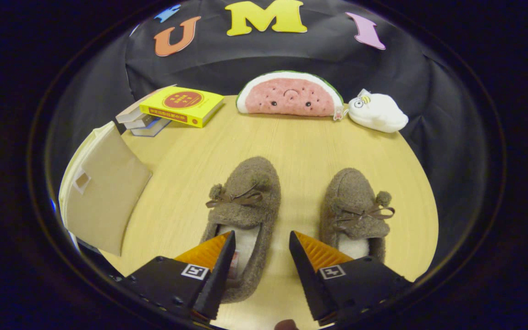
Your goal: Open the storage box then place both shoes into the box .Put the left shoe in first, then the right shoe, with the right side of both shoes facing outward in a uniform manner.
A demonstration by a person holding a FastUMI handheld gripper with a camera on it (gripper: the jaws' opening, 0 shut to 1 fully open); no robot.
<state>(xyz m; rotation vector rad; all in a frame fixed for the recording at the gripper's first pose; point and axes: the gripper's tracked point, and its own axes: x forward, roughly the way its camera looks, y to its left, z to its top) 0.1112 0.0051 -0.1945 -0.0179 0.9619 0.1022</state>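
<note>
Two fuzzy brown slippers with bows and pompoms lie on the wooden table, toes pointing away from me. The left shoe (244, 206) sits just ahead of my fingers, its right wall in the gap between them and its heel opening partly under the left finger (218, 256). The right shoe (354, 208) lies beside it, its heel hidden behind the right finger (312, 259). My gripper (262, 237) is open, pressing on nothing. The beige storage box (103, 197) stands off to the left with its lid closed.
A stack of books (172, 110) with a yellow one on top lies at the far left of the table (300, 142). A watermelon plush (290, 95) and a white plush toy (377, 112) rest along the back edge against the black cloth.
</note>
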